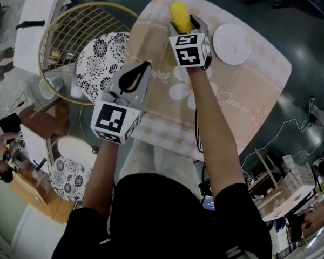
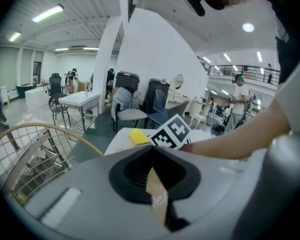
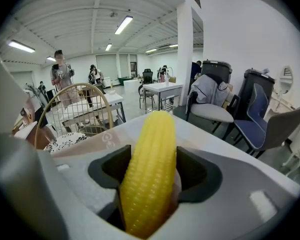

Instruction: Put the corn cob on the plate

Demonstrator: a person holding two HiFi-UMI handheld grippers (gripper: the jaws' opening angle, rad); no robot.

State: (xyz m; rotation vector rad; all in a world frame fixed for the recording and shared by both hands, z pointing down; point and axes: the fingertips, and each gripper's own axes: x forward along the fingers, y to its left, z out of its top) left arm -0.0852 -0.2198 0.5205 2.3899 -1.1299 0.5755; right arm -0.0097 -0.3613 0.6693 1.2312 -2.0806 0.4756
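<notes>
Corn cob (image 3: 149,174) lies lengthwise on the tabletop (image 1: 243,90) between the right gripper's (image 1: 188,27) spread fingers, not yet pinched. White plate (image 1: 232,43) just right of them. Left gripper (image 1: 134,75) clenched, empty. Risk: I clamp only the near end and the cob pivots or rolls off.

- Corn cob (image 1: 180,15): one, yellow.
- Plate (image 1: 231,43): one, white and round.
- Tablecloth (image 1: 243,96): one, beige with a pale flower print.
- Grippers: two, the left gripper (image 1: 143,68) and the right gripper (image 1: 186,27).
- Marker cubes (image 1: 188,50): two, one on each gripper.
- Flower-patterned seat cushions (image 1: 100,63): two, black on white, both left of the tablecloth in the head view.
- Wire chair back (image 1: 81,7): one, gold-coloured.
- Forearms (image 1: 210,134): two, bare.
</notes>
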